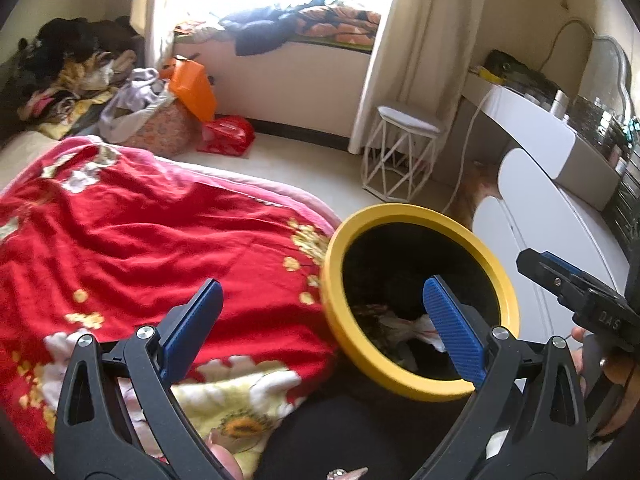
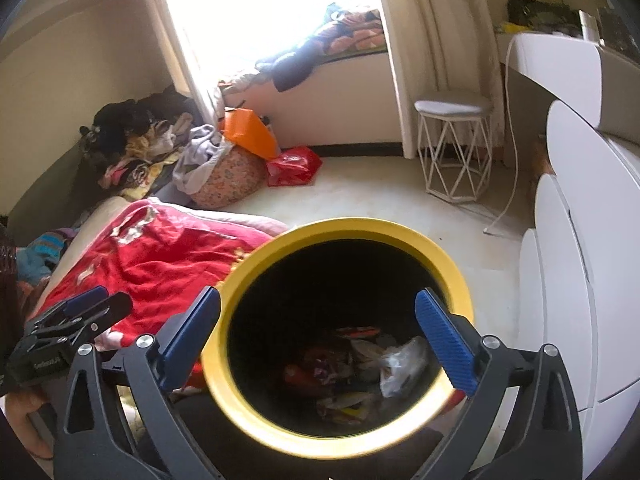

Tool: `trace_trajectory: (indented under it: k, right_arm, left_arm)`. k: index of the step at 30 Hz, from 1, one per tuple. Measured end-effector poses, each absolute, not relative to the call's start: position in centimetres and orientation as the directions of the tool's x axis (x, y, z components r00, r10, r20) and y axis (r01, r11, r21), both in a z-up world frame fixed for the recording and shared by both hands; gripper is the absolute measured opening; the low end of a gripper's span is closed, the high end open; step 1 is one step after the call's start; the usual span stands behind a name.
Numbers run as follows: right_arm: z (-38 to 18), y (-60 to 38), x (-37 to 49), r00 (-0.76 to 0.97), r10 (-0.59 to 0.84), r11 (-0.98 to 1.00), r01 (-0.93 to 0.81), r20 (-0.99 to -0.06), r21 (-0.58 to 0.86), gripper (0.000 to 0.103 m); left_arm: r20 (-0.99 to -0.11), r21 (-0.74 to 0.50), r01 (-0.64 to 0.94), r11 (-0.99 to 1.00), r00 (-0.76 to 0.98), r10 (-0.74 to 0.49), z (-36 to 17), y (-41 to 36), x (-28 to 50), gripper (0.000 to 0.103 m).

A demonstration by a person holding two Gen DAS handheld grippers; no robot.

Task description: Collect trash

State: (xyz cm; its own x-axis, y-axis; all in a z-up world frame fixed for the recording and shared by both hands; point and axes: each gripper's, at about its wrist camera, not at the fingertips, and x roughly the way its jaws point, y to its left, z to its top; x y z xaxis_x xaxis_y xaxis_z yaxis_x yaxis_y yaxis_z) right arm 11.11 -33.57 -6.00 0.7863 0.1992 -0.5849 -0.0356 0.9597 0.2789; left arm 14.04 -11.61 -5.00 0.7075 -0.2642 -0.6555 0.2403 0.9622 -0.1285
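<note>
The trash bin (image 2: pixel 340 446), a dark container with a thick yellow rim, stands at the edge of the bed, just beside the red floral blanket (image 1: pixel 140 248) that drapes over the mattress. The right wrist view looks straight down into the bin, where crumpled wrappers (image 2: pixel 340 368) and a clear plastic bag (image 2: pixel 404 360) lie heaped at the bottom. The right gripper (image 2: pixel 318 332) hangs above the opening with its blue-padded fingers (image 2: pixel 446 344) spread wide, one on each side of the rim, and nothing is held between them. The left gripper (image 1: pixel 320 332) sits to the left of the bin, over the blanket, and its fingers (image 1: pixel 452 332) are also spread wide and hold nothing; its right finger overlaps the bin's mouth in the left wrist view, while the other lies above the red fabric. Each gripper shows at the margin of the other's view. Beyond the bed, a white wire-frame stool (image 1: pixel 400 152) stands on the pale floor near a cream curtain (image 1: pixel 420 40). A red plastic bag (image 1: pixel 228 136) lies on the floor beside a patterned laundry basket (image 1: pixel 160 128) stuffed with clothes, with an orange bag (image 1: pixel 192 88) leaning just behind it. White rounded drawers (image 2: pixel 580 260) line the right side of the room.
</note>
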Motion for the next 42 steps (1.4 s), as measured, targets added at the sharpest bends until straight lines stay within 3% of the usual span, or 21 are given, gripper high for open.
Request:
trace_trajectory:
  k: [9,18,27,42]
  right_arm:
    - [-4.7,-30.5,9.0,0.834,0.211,0.964,-0.092,-0.51,0.248,0.096]
    - [-3.4,-26.6,5.1,0.926,0.167,0.983,-0.13,-0.34,0.131,0.096]
    - [-3.4,-24.4,1.9,0.973,0.145,0.989,-0.135,-0.177,0.067,0.096]
    - [-3.9,-24.5,2.1,0.974,0.127,0.991,-0.114,-0.19,0.076,0.096]
  left_arm:
    - [-0.619,-0.099,0.159,0.982,0.763,-0.186,-3.9,-7.7,11.1,0.092]
    - [-0.517,-0.091,0.073,0.993,0.849,-0.11,-2.5,-4.5,7.4,0.092]
    - [-0.48,-0.071,0.035,0.997,0.875,-0.065,-3.0,-3.1,5.0,0.092]
    - [-0.455,-0.061,0.029,0.998,0.889,-0.054,-3.0,-3.2,4.6,0.092]
